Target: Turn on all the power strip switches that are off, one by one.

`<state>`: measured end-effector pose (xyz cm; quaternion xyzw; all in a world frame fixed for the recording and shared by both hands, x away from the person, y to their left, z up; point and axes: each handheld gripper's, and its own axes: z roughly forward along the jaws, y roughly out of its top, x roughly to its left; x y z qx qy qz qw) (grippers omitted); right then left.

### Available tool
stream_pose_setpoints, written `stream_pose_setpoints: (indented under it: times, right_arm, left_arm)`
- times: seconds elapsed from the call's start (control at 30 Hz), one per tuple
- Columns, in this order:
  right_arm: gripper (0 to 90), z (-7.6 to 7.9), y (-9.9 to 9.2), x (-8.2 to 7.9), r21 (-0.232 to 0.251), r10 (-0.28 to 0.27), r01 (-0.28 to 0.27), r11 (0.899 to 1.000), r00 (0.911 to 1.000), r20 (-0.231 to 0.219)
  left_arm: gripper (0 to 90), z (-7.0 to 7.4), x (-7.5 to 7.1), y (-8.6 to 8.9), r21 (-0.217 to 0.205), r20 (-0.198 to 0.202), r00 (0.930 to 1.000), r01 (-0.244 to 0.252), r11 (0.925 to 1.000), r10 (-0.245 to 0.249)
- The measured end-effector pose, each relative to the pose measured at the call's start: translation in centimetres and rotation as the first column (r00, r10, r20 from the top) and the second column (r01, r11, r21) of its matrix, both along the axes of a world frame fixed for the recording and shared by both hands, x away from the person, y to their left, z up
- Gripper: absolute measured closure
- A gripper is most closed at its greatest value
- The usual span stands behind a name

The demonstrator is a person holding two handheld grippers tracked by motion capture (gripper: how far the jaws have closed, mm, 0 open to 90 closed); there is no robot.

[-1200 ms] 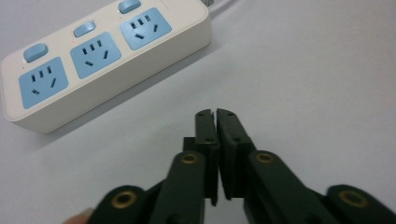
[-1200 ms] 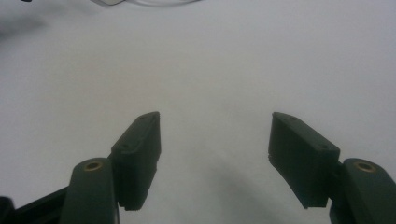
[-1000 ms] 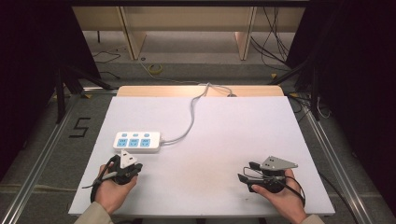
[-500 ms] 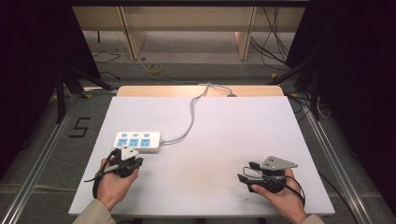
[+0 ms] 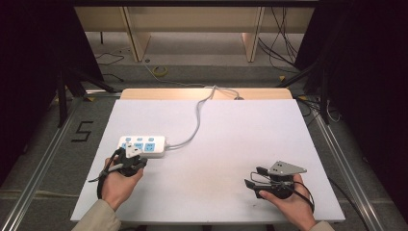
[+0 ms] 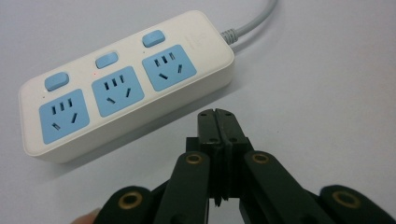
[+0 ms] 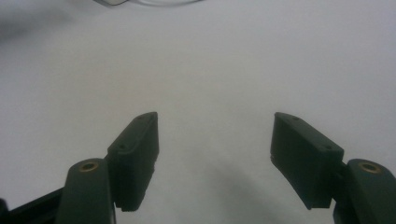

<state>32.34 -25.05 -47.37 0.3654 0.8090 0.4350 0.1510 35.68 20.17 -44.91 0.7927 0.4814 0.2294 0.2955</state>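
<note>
- Looking from the left, we have the left gripper (image 6: pixel 217 122) with its jaws pressed flat together and nothing between them, its tip just beside the near long edge of the strip (image 6: pixel 126 84), opposite the right-hand socket and not touching.
- We judge the closed tip is meant to press one of the blue switches (image 6: pixel 106 60). They sit on the far row, past the sockets, so a low approach could drag the tip across a socket face and catch in a slot.
- We see the strip lying loose on the white table (image 5: pixel 216 144), left of centre, held by nothing. A sideways nudge against its edge could slide or swing it instead of working a switch.
- The three switches stand close together, so a slightly off push could hit the neighbour or two at once.
- A small red dot shows beside the middle switch; we cannot tell if it is a lit lamp, so we cannot say which way any switch now sits.
- We note the grey cord (image 5: pixel 197 122) running from the strip's right end to the table's far edge; if the strip shifts, the cord may pull it askew.
- Farther right, the right gripper (image 7: pixel 215 158) rests well apart from the strip with jaws wide and empty over bare table, too far to steady the strip if it skids.
</note>
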Motion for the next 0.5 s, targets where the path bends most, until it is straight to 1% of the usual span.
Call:
stream_pose_setpoints:
  times: [0.13, 0.5]
  right_arm:
    - [33.3, 0.0, 0.0, 0.0, 0.003, -0.002, 0.002, 1.000, 1.0000, 0.003]
    - [33.1, 0.0, 0.0, 0.0, 0.002, 0.001, -0.001, 1.000, 1.0000, 0.001]
  left_arm:
    - [89.8, 0.1, 0.4, 0.1, 0.008, -0.004, 1.0000, -0.007, 0.9999, 0.007]
    - [89.8, 0.4, 1.3, 0.0, 0.008, -0.015, 0.9998, -0.016, 0.9998, 0.016]
